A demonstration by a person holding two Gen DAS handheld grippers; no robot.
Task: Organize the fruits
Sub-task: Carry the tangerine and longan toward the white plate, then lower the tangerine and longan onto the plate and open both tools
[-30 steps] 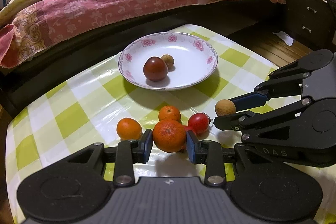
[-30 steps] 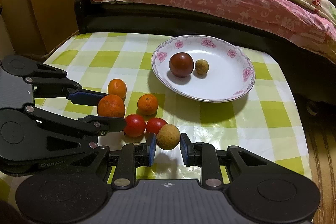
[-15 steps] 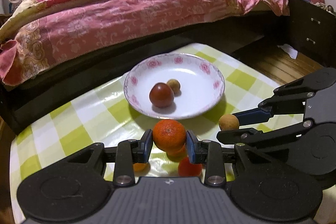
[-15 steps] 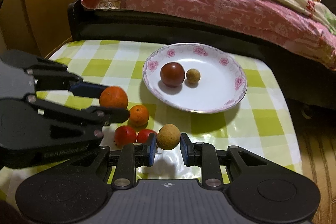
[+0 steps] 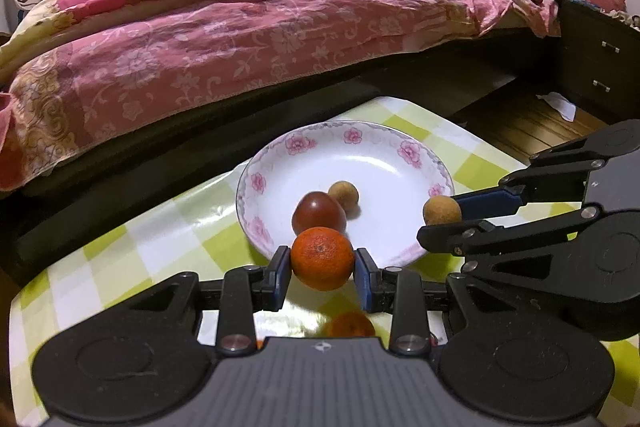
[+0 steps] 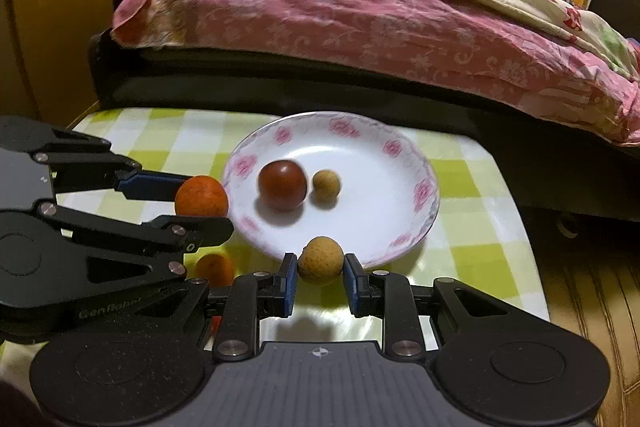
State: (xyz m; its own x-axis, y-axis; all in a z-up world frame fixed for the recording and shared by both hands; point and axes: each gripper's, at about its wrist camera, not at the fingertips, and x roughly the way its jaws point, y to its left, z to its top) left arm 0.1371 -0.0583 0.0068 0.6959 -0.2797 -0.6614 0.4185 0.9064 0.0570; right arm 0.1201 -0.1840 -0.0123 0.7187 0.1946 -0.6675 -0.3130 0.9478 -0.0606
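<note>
My left gripper (image 5: 322, 267) is shut on an orange tangerine (image 5: 322, 257), held in the air at the near rim of the white floral plate (image 5: 384, 147). It also shows in the right wrist view (image 6: 201, 196). My right gripper (image 6: 320, 277) is shut on a tan longan (image 6: 321, 260), held at the plate's (image 6: 416, 163) near rim; the longan also shows in the left wrist view (image 5: 442, 211). In the plate lie a dark red tomato (image 5: 318, 211) and a second longan (image 5: 343, 193).
Another tangerine (image 6: 214, 268) lies on the green checked tablecloth (image 6: 472, 183) below the left gripper. A bed with a pink quilt (image 5: 240, 39) runs behind the table. A dark dresser (image 5: 600, 63) stands at the right, a wooden cabinet (image 6: 48, 27) at the left.
Both grippers have risen and moved forward with their fruit, from over the loose fruit on the cloth to the plate's near rim. The red tomatoes on the cloth have dropped out of sight.
</note>
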